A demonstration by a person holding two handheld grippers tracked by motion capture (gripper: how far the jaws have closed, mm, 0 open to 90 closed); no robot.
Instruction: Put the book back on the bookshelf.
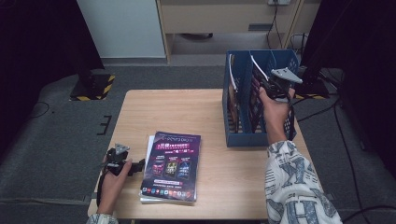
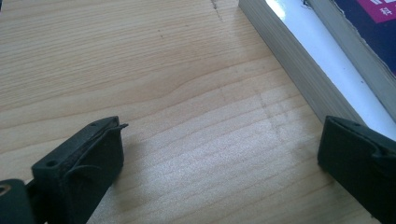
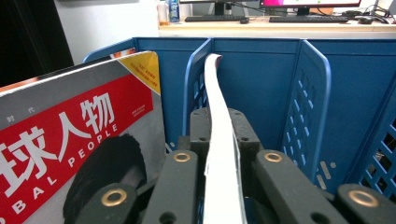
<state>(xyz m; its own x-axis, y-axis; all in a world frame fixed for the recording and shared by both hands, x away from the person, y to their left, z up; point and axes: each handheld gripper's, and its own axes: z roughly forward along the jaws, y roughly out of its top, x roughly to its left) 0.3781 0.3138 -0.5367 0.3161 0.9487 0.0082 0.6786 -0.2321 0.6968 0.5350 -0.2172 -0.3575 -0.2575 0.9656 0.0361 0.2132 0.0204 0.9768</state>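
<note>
A blue file rack stands at the table's right side, with upright dividers. My right gripper is shut on the white edge of a thin magazine, which stands curved in the rack's middle slot. From above, that gripper sits over the rack. A red-covered magazine leans in the slot to the left. A stack of magazines lies flat near the front of the table. My left gripper rests on the table just left of the stack, its jaws open with bare wood between them.
The stack's paper edge runs close by the left gripper's right jaw. The wooden table has free room in its back left half. Beyond the rack are a desk with keyboards and cables on the grey floor.
</note>
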